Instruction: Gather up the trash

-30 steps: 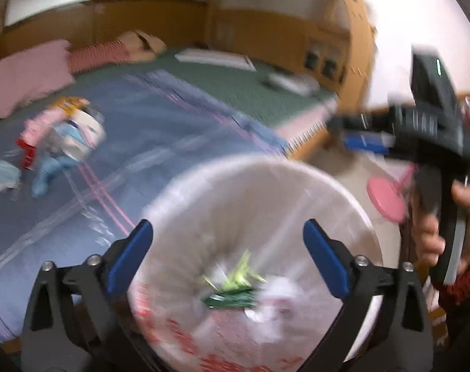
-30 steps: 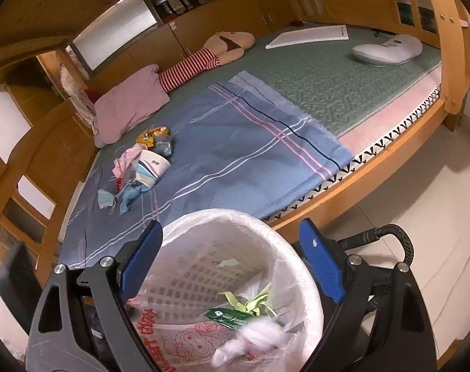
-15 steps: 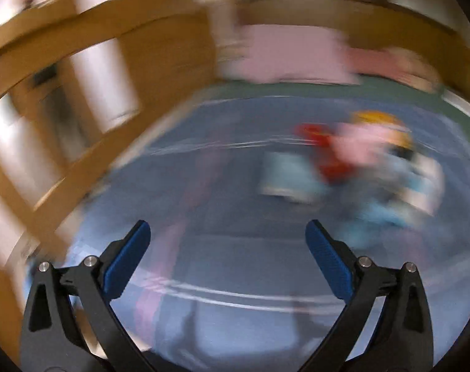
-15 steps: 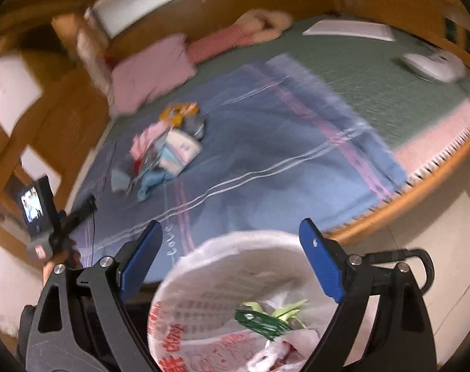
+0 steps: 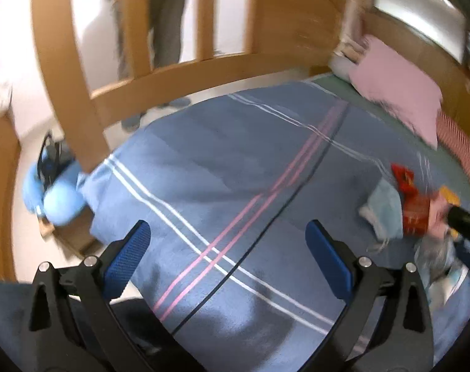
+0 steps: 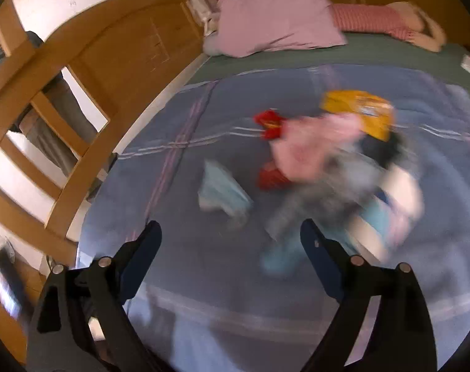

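A heap of trash lies on the blue striped blanket (image 6: 179,204): a yellow wrapper (image 6: 358,111), red wrappers (image 6: 270,124), a pink wrapper (image 6: 315,148), a light blue face mask (image 6: 222,192) and a white cup (image 6: 402,192), all blurred. My right gripper (image 6: 230,235) hovers just short of the heap, its jaws closing a little with nothing between them. My left gripper (image 5: 228,232) is open over bare blanket (image 5: 235,161), with the red wrapper (image 5: 411,210) and the mask (image 5: 386,207) off to its right.
A wooden bed rail (image 5: 179,77) runs along the blanket's far side, and a person's legs (image 5: 163,15) stand behind it. A pink pillow (image 6: 275,18) and a striped cushion (image 6: 368,18) lie at the bed's head. A light blue object (image 5: 58,195) sits on the floor.
Both views swung away from the lined bin, which is out of sight now. The right gripper has come down close to the trash heap on the blanket.
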Demonstrator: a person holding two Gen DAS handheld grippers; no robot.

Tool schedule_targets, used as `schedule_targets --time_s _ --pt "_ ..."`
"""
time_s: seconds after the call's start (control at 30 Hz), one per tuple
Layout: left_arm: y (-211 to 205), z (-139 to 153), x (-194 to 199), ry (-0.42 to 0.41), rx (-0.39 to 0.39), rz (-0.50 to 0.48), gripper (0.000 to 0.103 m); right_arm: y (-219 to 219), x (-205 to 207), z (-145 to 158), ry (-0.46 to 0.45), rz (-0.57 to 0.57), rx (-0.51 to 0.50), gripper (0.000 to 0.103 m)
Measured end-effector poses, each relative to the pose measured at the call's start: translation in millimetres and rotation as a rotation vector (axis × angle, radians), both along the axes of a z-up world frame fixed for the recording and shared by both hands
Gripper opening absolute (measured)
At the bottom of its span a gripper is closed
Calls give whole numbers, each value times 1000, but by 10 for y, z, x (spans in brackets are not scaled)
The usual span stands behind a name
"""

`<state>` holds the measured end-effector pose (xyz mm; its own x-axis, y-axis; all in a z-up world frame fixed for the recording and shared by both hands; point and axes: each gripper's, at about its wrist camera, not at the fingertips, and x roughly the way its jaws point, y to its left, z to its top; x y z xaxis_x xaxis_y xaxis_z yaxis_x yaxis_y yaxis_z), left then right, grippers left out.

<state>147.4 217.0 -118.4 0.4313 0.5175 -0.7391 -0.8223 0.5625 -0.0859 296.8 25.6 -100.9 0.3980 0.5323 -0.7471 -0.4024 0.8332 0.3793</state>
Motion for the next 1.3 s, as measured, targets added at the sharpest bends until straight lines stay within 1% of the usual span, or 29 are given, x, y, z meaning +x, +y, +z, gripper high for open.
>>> schedule_targets --time_s 0.07,0.13,0.17,0.2,0.23,0.27,0.3,0.33,0.4,0.43,0.47,0.5,0.53,0.57,0.6,0.67,0.7,0.77,0.8,0.83,0.9,0.93,1.0,1.07,1.1,1.13,1.2,1.27,1.3 --pt "118 1 -98 -42 -46 54 100 247 276 -214 26 -13 -25 89" --pt "203 -3 -204 -85 -82 103 100 392 423 -397 43 -22 -67 89" --pt "244 -11 -248 -105 -99 124 100 422 449 -447 52 -19 -67 88" --pt "267 -24 -263 -115 -108 133 100 476 496 -547 81 -1 -62 70" --pt "293 -28 -281 -123 -117 145 100 524 524 -642 133 31 -58 35" --pt "305 -30 -293 -125 -122 153 100 538 524 -669 160 49 -44 23" --pt "321 -36 -307 -128 -128 161 100 545 480 -705 202 87 -6 13" --pt "332 -42 -308 -131 -134 164 100 541 401 -706 235 121 13 11" --pt "348 -61 -325 -140 -161 168 100 511 255 -692 299 199 61 11" --pt "352 -75 -332 -144 -173 169 100 501 123 -669 353 273 100 12" --pt "357 -85 -328 -145 -182 165 100 494 74 -655 369 303 111 15" --pt "351 -98 -318 -141 -191 155 100 431 -33 -562 367 338 119 32" --pt "343 -103 -307 -136 -193 147 100 304 -101 -417 320 332 123 61" --pt "334 -109 -296 -133 -195 140 100 227 -122 -339 287 317 127 73" --pt "321 -118 -280 -130 -199 131 100 34 -117 -169 203 265 123 79" --pt "284 -155 -217 -116 -217 94 100 -187 -44 -15 108 149 51 79" --pt "263 -169 -184 -110 -226 75 100 -317 12 1 75 59 -25 79" --pt "196 -248 -55 -78 -266 4 100 -409 81 -91 63 -23 -154 79" --pt "160 -292 12 -58 -288 -38 100 -417 104 -204 61 -57 -245 79" --pt "93 -365 126 -24 -323 -107 100 -418 123 -297 69 -68 -288 79" --pt "16 -427 244 16 -350 -186 100 -451 138 -429 97 -69 -297 79" --pt "-43 -439 307 31 -346 -226 100 -445 147 -483 102 -69 -299 79" --pt "-99 -423 338 33 -320 -249 100 -433 168 -616 122 -71 -329 79" --pt "-115 -392 352 28 -281 -244 100 -407 194 -682 146 -66 -344 77" --pt "-112 -392 349 27 -275 -238 100 -409 172 -721 149 -59 -359 70" --pt "-95 -402 340 29 -275 -222 100 -415 150 -711 125 -57 -389 54" --pt "-53 -399 338 30 -288 -198 100 -465 84 -646 129 -21 -358 31" --pt "-6 -420 313 21 -308 -169 100 -589 -29 -554 174 7 -284 29" --pt "9 -421 304 15 -312 -159 100 -627 -70 -528 175 15 -275 28"
